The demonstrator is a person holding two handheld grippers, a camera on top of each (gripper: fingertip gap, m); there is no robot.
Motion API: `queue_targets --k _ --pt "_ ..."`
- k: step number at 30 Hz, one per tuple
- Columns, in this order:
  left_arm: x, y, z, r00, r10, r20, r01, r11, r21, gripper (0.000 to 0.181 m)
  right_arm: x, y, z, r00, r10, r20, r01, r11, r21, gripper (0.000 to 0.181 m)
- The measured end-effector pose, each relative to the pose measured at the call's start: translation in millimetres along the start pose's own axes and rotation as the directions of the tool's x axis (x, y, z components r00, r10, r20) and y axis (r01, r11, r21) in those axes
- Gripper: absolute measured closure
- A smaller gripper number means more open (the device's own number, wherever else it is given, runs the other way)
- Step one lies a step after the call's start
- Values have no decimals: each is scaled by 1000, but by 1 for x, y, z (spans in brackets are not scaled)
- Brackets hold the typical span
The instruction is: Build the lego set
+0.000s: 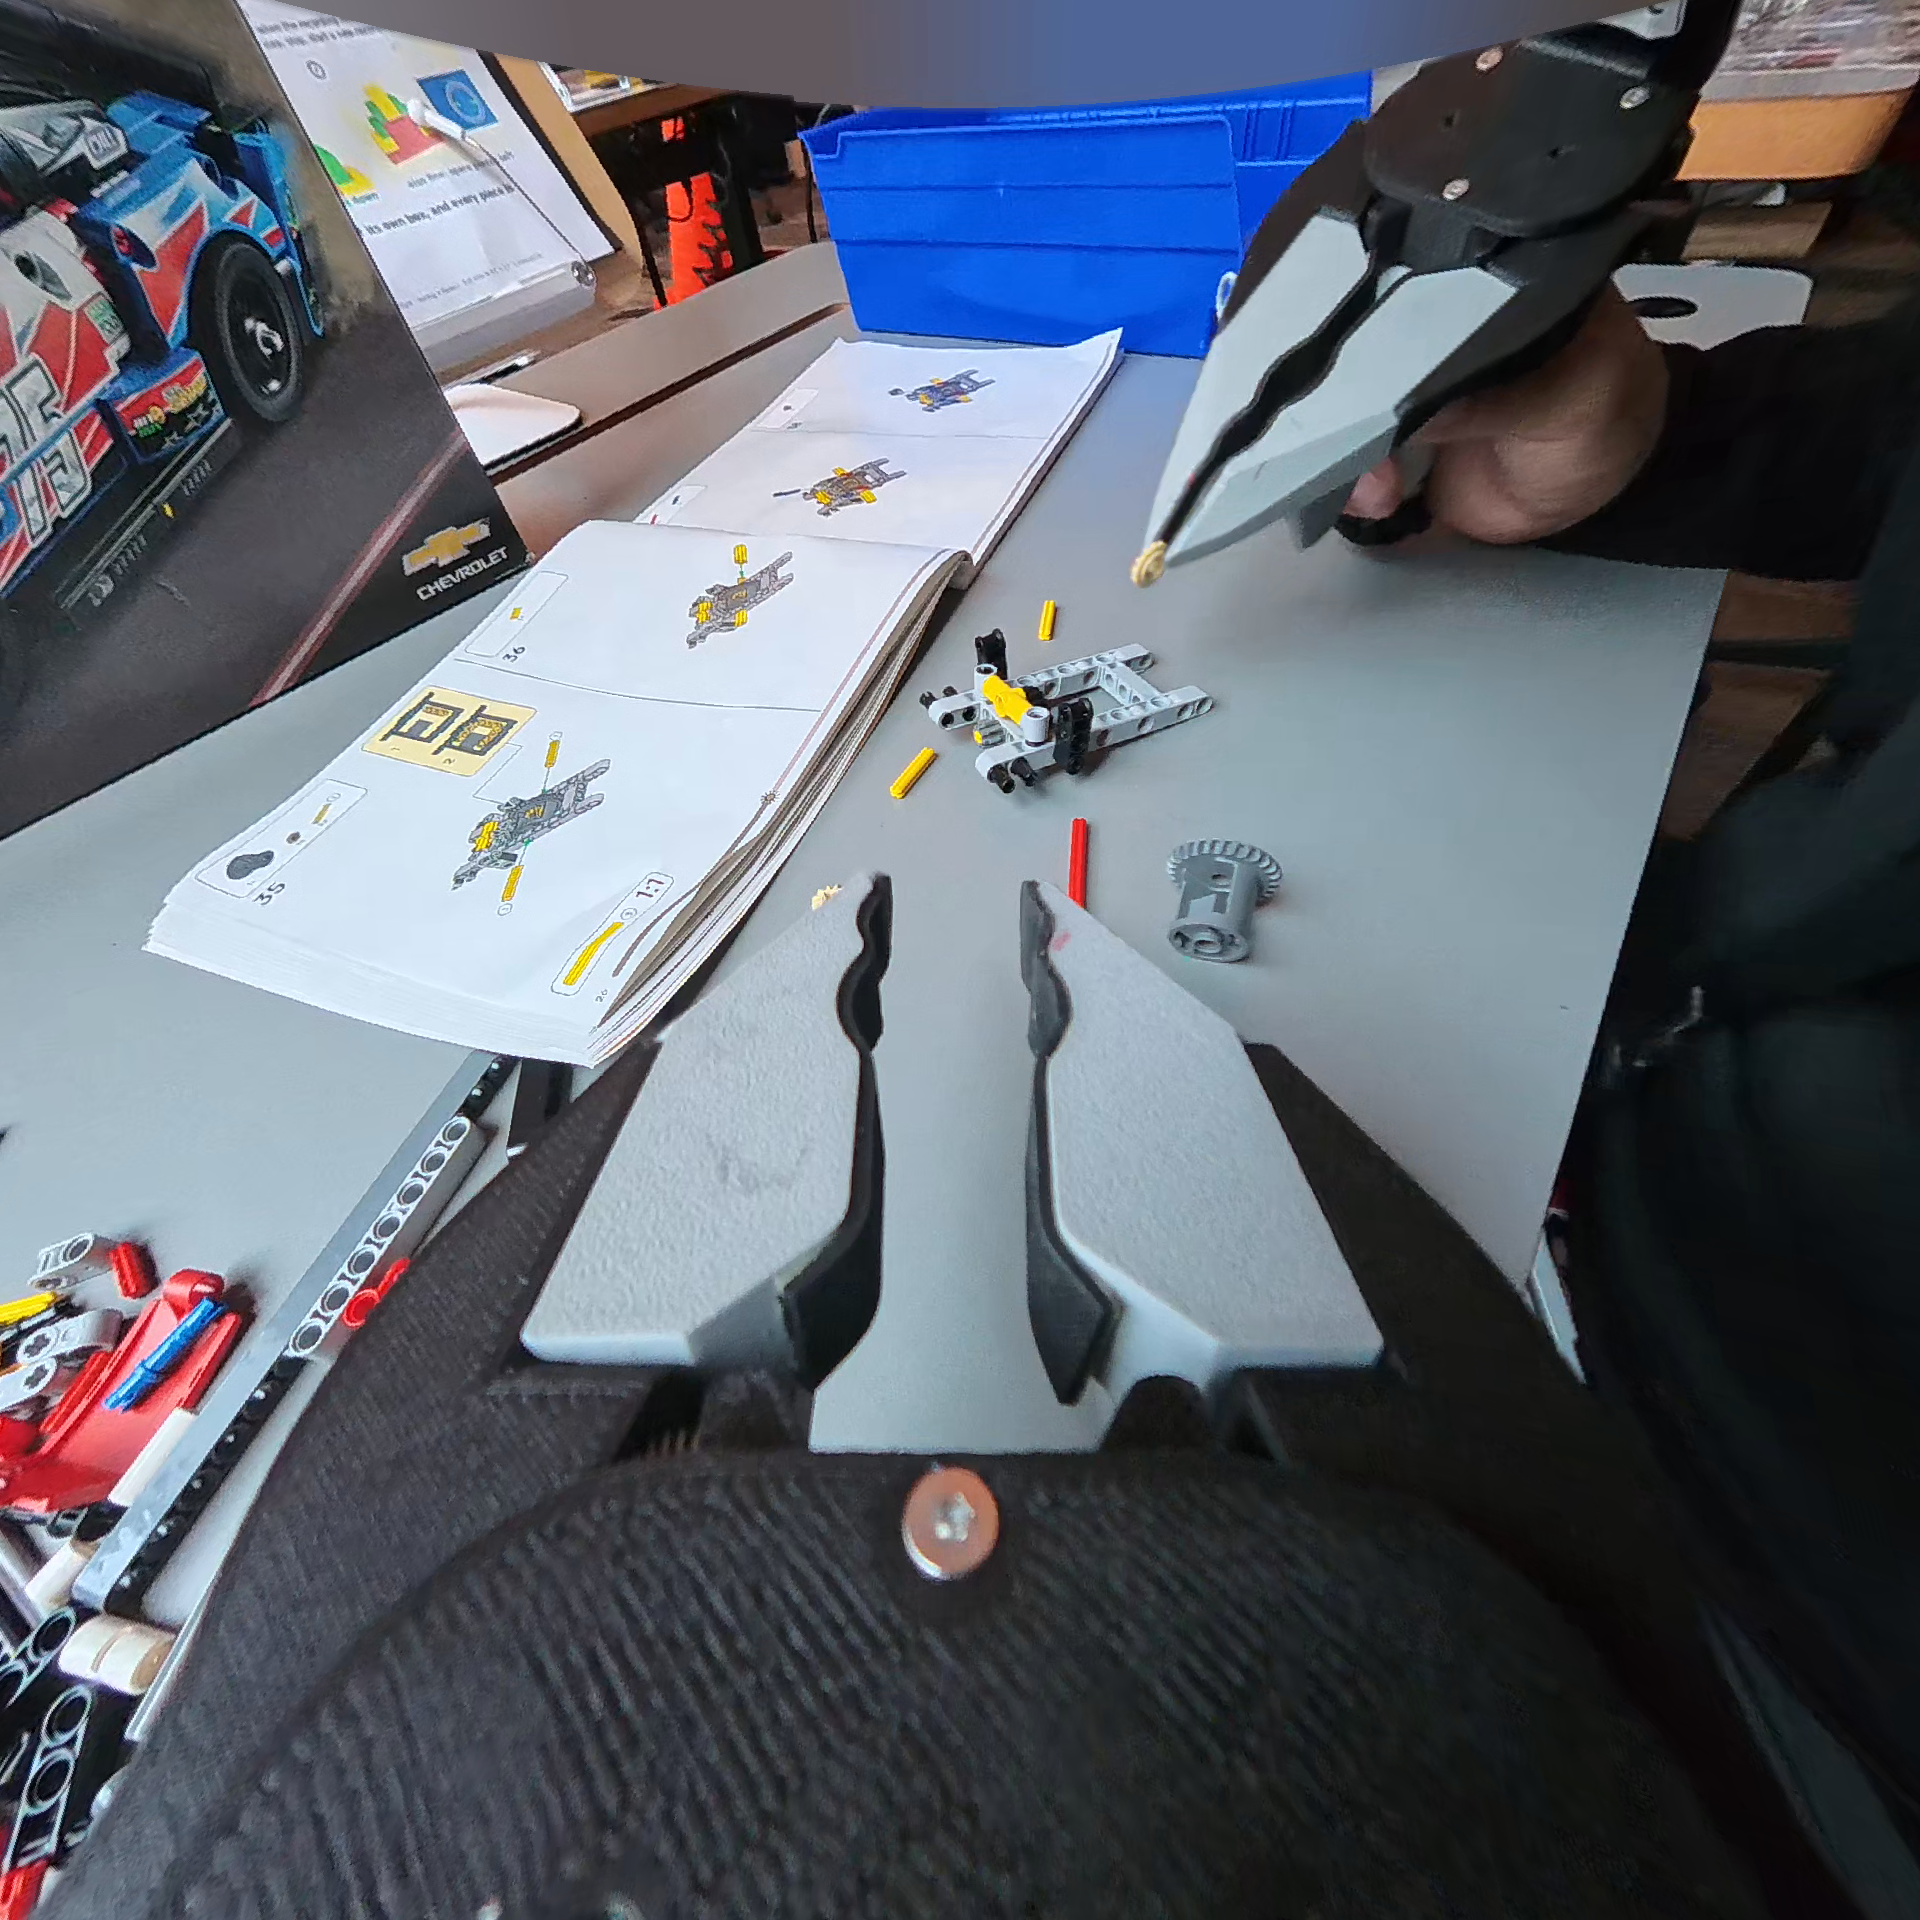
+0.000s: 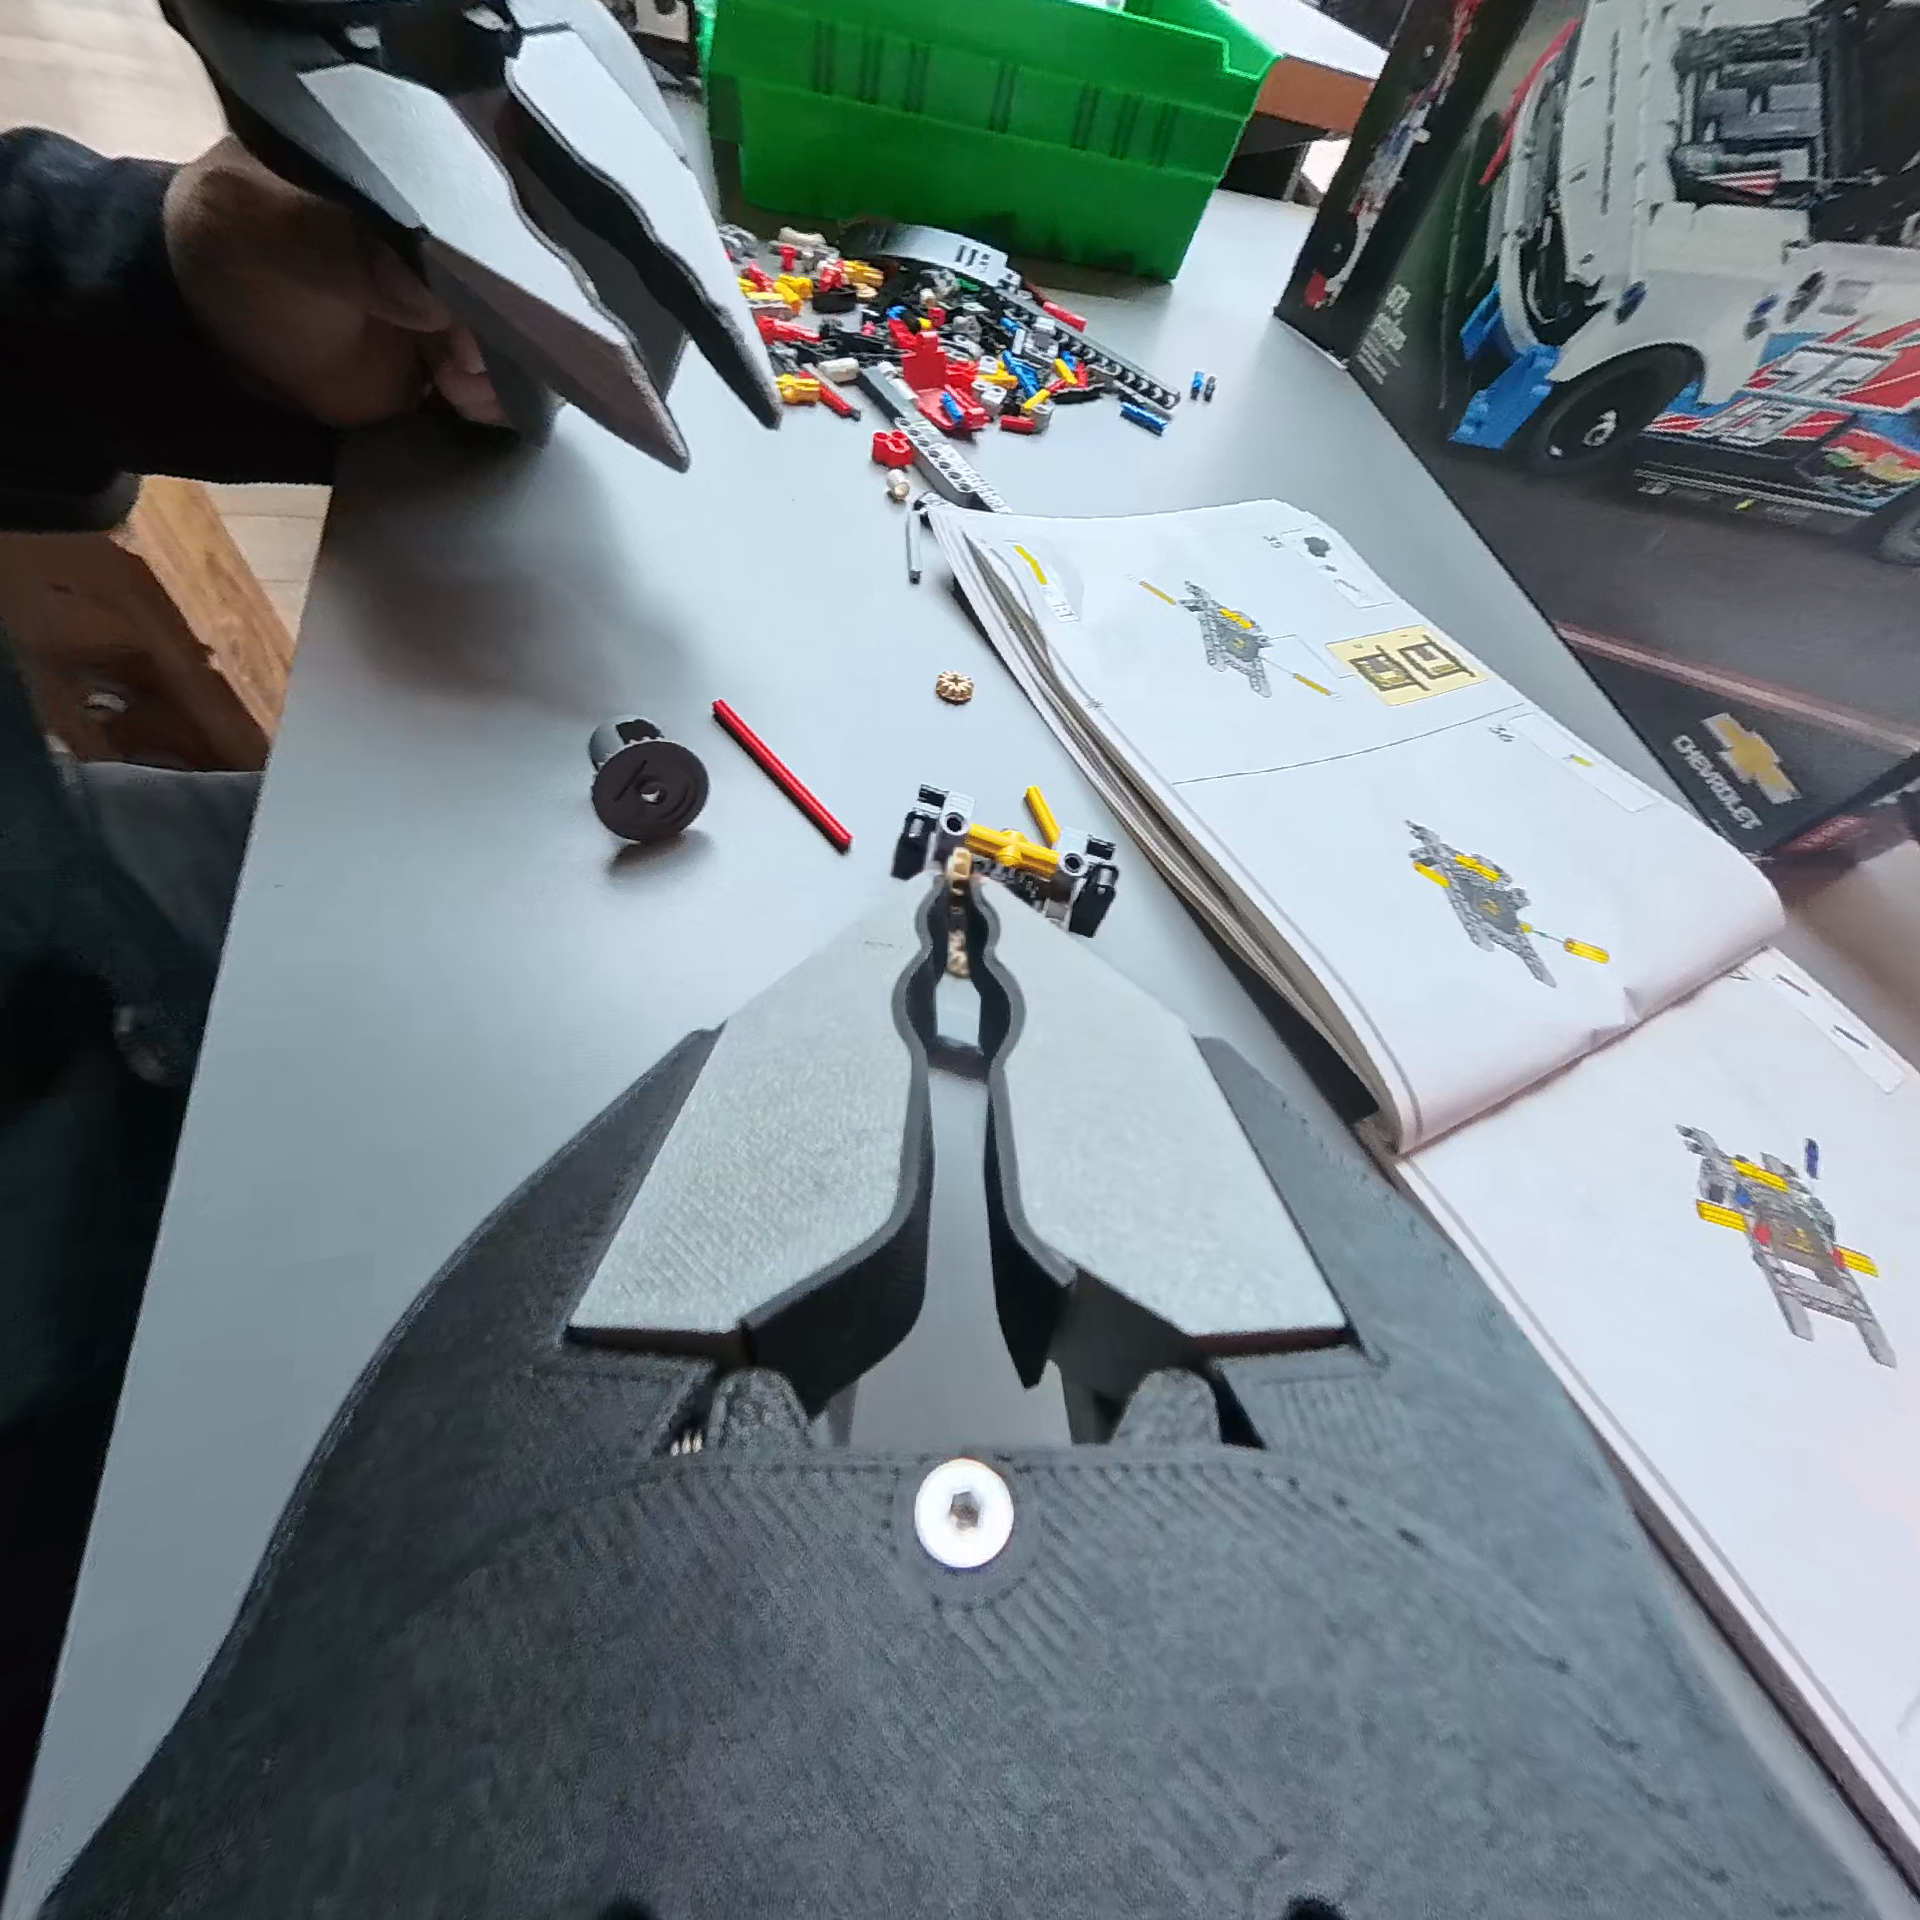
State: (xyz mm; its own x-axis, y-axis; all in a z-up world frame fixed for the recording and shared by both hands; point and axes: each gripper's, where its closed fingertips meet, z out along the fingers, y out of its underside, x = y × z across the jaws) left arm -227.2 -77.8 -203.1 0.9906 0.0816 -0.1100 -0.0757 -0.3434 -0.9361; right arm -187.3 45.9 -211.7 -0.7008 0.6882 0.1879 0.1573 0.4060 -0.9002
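Note:
A small grey frame assembly [image 1: 1060,712] with yellow and black parts lies on the grey table [image 1: 1403,831]; it also shows in the right wrist view [image 2: 1013,857]. My right gripper [image 2: 956,899] is shut on a small tan gear [image 2: 960,865], held above the table just short of the assembly. In the left wrist view the right gripper [image 1: 1155,551] hangs behind the assembly, gear [image 1: 1147,566] at its tip. My left gripper [image 1: 956,904] is open and empty, held short of the assembly. It also shows in the right wrist view [image 2: 727,442].
A red axle [image 1: 1077,862], a grey differential gear [image 1: 1216,899], yellow axles [image 1: 912,774] and a second tan gear [image 2: 952,685] lie near the assembly. The open instruction booklet [image 1: 582,748] and the set box [image 1: 187,416] stand beyond. Loose pieces [image 2: 935,353] lie before a green bin [image 2: 966,125]. A blue bin [image 1: 1039,208] stands behind. Spacing between my two grippers at the tips: around 15 cm. The red axle [image 1: 1077,862] is about equally far from each gripper, around 9 cm. It turns up in the right wrist view [image 2: 811,811] as well.

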Motion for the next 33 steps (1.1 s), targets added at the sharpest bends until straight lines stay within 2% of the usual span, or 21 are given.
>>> queue_targets --k 11,18,22,25,28,31,33 --pt "1 8 7 1000 23 8 -23 997 -71 165 32 7 -5 984 9 -177 -16 999 -40 181" --pt "-2 5 4 999 19 27 -18 999 -41 165 37 10 -6 976 3 -216 -15 998 -57 181" --pt "-16 3 0 995 -32 99 34 999 -19 165 37 9 -6 976 7 -219 -18 999 -50 181" --pt "-57 15 -20 964 -50 263 74 994 -83 168 34 8 -6 978 -1 -209 -9 999 -49 181" --pt "-126 41 -71 884 -23 466 168 948 -272 161 29 6 -4 981 -21 -192 12 999 -50 181" --pt "-187 57 -117 820 -85 566 329 879 -345 150 23 6 -2 984 -39 -175 30 998 -56 181" --pt "-220 66 -132 798 -135 587 406 840 -359 149 20 5 -1 985 -50 -164 41 997 -58 181"
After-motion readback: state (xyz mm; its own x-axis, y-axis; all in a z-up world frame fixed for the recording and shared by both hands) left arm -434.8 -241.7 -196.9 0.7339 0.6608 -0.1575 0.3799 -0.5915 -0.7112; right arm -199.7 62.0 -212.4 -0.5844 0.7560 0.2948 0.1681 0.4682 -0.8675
